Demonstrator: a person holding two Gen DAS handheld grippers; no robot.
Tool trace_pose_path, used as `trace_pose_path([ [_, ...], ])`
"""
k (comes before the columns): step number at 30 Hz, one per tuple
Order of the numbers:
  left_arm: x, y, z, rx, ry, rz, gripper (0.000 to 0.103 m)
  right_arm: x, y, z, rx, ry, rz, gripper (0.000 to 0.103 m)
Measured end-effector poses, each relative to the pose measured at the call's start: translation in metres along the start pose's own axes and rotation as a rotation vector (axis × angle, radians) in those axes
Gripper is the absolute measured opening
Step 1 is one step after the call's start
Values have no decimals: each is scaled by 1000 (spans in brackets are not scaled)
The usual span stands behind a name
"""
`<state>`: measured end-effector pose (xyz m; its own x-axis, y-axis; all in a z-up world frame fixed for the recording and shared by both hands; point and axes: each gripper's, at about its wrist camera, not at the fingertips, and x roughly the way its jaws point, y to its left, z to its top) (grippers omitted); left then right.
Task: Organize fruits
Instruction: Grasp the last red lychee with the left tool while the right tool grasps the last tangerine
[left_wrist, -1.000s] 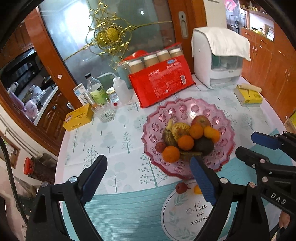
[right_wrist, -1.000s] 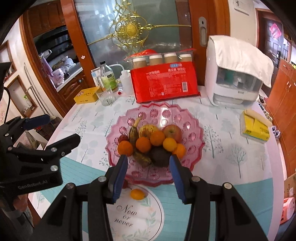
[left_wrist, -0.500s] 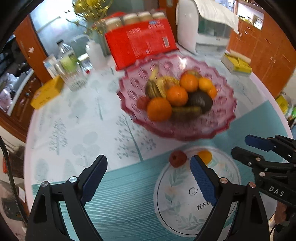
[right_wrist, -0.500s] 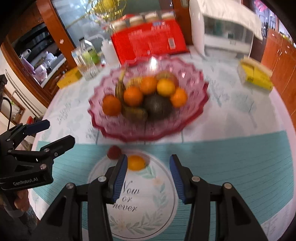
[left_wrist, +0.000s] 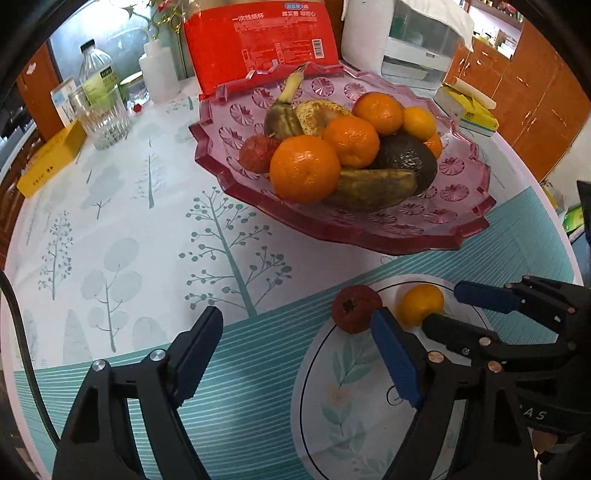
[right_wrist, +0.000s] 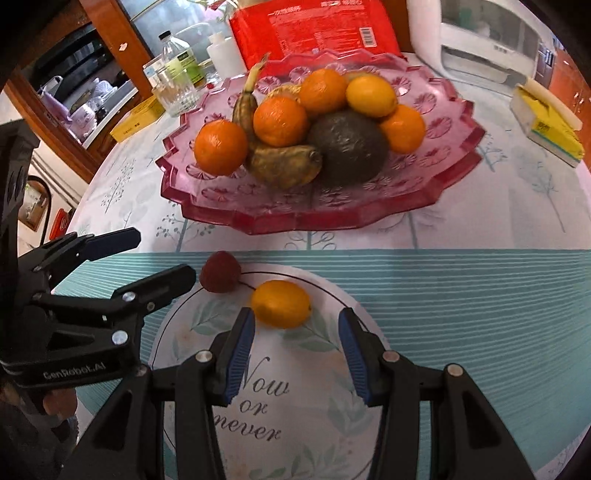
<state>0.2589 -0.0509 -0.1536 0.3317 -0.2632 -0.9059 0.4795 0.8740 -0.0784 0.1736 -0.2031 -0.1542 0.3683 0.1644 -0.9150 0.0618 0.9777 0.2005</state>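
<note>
While most of the fruit already sits heaped in the pink bowl (right_wrist: 454, 184), two pieces are left on the tablecloth (left_wrist: 122, 221) in front of it — a small red fruit (left_wrist: 356, 308) and a small yellow-orange citrus (right_wrist: 280, 303). Neither is gripped yet, so I judge the task near its end but not finished: both stragglers have to be picked up and set with the rest.

The left gripper (left_wrist: 295, 362) stands with its jaws spread wide; they have just been closing a little, with nothing between them, and the red fruit lies just beyond the tip of its right-hand finger. The right gripper (right_wrist: 297, 352) holds its jaws parted more narrowly and empty, the citrus lying just ahead of the gap, a little toward the left finger.

The bowl is translucent pink pressed glass or plastic — I cannot tell which — with a scalloped rim and rosettes moulded into its wall. In it lie glossy, finely pitted oranges (left_wrist: 304, 168), a dark pebbly avocado (right_wrist: 345, 146) and browned, soft-looking bananas (left_wrist: 373, 186). The red fruit is roundish, matt and rough-skinned with a dark dimple at its end. The citrus is smooth, slightly oval and likely to roll. Both rest at the edge of a printed white circle on the smooth, probably wipe-clean cloth. The gripper fingers are black, faced with ribbed blue pads (right_wrist: 240, 356).
</note>
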Motion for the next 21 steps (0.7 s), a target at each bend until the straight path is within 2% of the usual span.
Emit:
trace_pose_path([
  [5,5,4,1,-10,8,-11,79,12,2,3,-17,13,22,47],
  [10,10,6,2,-24,22,-27,78,18,2,6,-22,18,91,35],
  [13,13,4,3,-24,29,-36,78,19,1,8,-24,24,110,35],
  [21,22,-19,2,16,40,-46,77,8,-17,2,19,13,92,35],
])
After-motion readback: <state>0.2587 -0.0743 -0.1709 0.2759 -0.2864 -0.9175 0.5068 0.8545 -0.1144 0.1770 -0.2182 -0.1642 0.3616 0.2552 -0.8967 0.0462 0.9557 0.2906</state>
